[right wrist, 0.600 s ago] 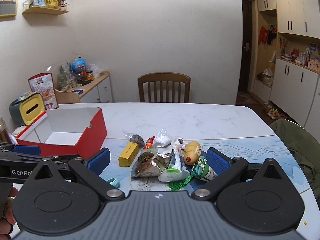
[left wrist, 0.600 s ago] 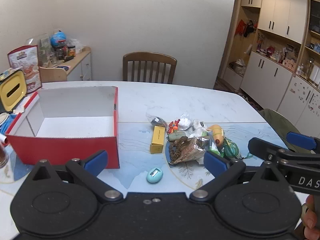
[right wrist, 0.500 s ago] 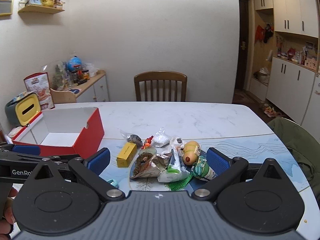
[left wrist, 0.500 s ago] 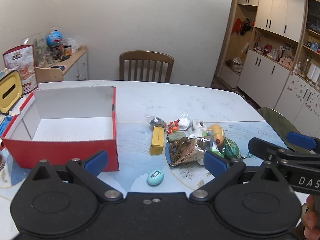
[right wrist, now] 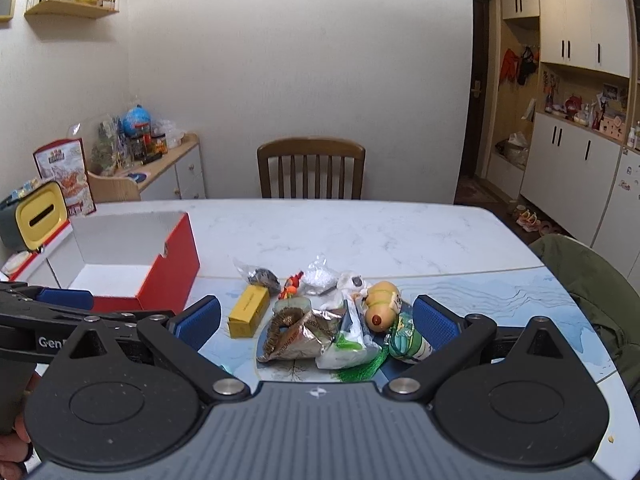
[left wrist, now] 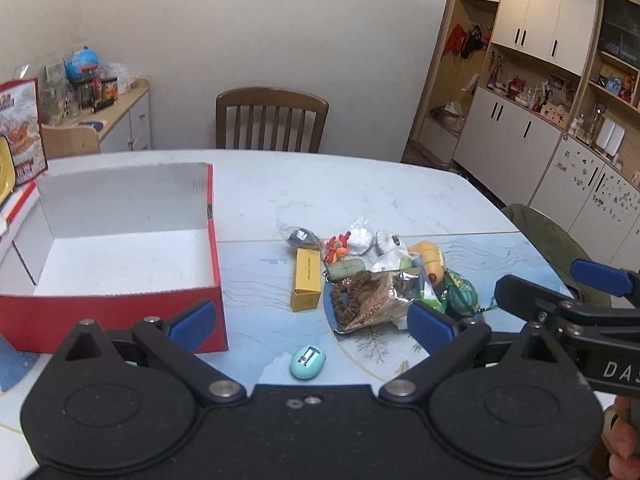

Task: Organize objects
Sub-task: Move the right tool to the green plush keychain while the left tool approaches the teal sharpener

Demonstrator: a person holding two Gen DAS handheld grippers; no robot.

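Observation:
An empty red box [left wrist: 120, 308] [right wrist: 176, 264] with a white inside stands on the table's left. Right of it lies a pile: a yellow carton [left wrist: 307, 279] [right wrist: 249, 310], a foil snack bag [left wrist: 376, 302] [right wrist: 300, 334], a yellow toy [left wrist: 430, 258] [right wrist: 382, 304], a green round item [left wrist: 462, 296] [right wrist: 408, 342] and small clear bags [left wrist: 360, 236]. A teal egg-shaped sharpener [left wrist: 307, 361] sits alone nearer me. My left gripper [left wrist: 312, 324] hovers open above the sharpener. My right gripper [right wrist: 316, 320] is open too, held short of the pile, empty.
A wooden chair [left wrist: 272, 120] [right wrist: 311, 168] stands at the table's far side. A green jacket [right wrist: 592, 292] hangs over a chair at the right. A cluttered sideboard [right wrist: 160, 160] and a yellow-lidded bin [right wrist: 38, 212] are at the left. White cabinets [left wrist: 540, 128] line the right wall.
Both grippers have shifted slightly; the left view has swung a little rightwards, so the red box sits further left. Nothing was grasped or moved on the table.

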